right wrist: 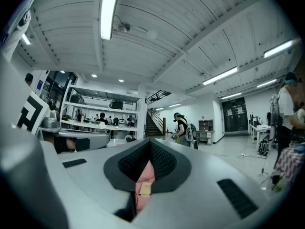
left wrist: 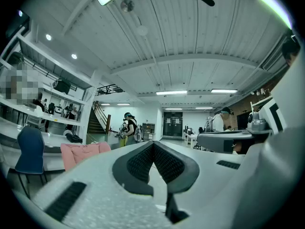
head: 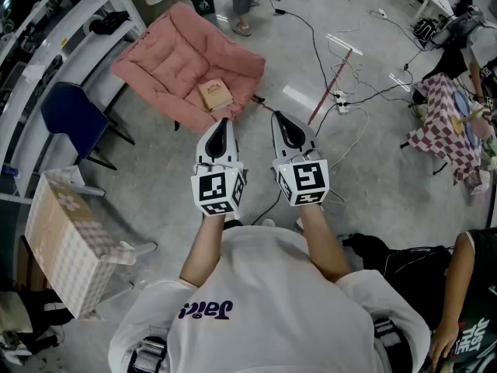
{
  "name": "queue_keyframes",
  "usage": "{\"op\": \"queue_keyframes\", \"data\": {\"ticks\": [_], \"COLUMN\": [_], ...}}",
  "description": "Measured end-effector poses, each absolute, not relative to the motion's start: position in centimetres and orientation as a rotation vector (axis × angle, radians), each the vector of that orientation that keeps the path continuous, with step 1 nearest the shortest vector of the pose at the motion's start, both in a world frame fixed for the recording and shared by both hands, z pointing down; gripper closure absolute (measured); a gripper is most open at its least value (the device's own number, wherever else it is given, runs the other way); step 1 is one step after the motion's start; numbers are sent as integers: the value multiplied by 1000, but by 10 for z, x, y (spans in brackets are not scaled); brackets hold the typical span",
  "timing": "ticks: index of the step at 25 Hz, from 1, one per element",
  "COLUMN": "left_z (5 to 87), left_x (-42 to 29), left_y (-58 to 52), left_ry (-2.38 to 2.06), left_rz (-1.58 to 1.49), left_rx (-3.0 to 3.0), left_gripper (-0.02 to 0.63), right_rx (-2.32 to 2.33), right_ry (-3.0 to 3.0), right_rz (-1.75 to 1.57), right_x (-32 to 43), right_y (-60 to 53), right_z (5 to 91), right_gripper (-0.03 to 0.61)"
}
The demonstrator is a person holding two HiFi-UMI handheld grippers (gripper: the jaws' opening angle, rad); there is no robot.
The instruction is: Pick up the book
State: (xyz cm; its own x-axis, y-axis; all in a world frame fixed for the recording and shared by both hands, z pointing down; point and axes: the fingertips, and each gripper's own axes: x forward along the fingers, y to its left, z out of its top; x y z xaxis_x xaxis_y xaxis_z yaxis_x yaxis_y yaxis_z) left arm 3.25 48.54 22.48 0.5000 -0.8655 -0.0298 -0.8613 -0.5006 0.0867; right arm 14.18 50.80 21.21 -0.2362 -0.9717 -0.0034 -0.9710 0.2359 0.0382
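One small tan rectangular book lies flat on the seat of a pink padded folding chair, upper centre of the head view, its long axis nearly up-down in the frame. Just below it, the left hand-held gripper and right hand-held gripper hover side by side, both pressed together and empty.

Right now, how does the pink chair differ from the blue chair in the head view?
The pink chair is wide, padded and quilted; the blue chair is narrower and smooth. The pink chair carries the book; the blue chair's seat is bare. The blue chair stands beside the white shelves; the pink chair stands farther out. Both rest on the grey floor.
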Motion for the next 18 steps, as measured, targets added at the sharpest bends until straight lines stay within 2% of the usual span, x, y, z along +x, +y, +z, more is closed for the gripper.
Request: {"op": "queue_keyframes", "data": {"ticks": [10, 18], "left_z": [260, 292], "left_x": [29, -5], "left_y": [458, 331], "left_ry": [-1539, -1543], "left_rz": [-21, -22], "left_rx": [2608, 2534], "left_gripper": [600, 600], "right_rx": [1836, 1724], "right_ry": [-2506, -2600], "right_rz": [65, 227], "right_x": [127, 81], "right_y": [468, 340], "right_z": [251, 283], "right_gripper": [567, 566]}}
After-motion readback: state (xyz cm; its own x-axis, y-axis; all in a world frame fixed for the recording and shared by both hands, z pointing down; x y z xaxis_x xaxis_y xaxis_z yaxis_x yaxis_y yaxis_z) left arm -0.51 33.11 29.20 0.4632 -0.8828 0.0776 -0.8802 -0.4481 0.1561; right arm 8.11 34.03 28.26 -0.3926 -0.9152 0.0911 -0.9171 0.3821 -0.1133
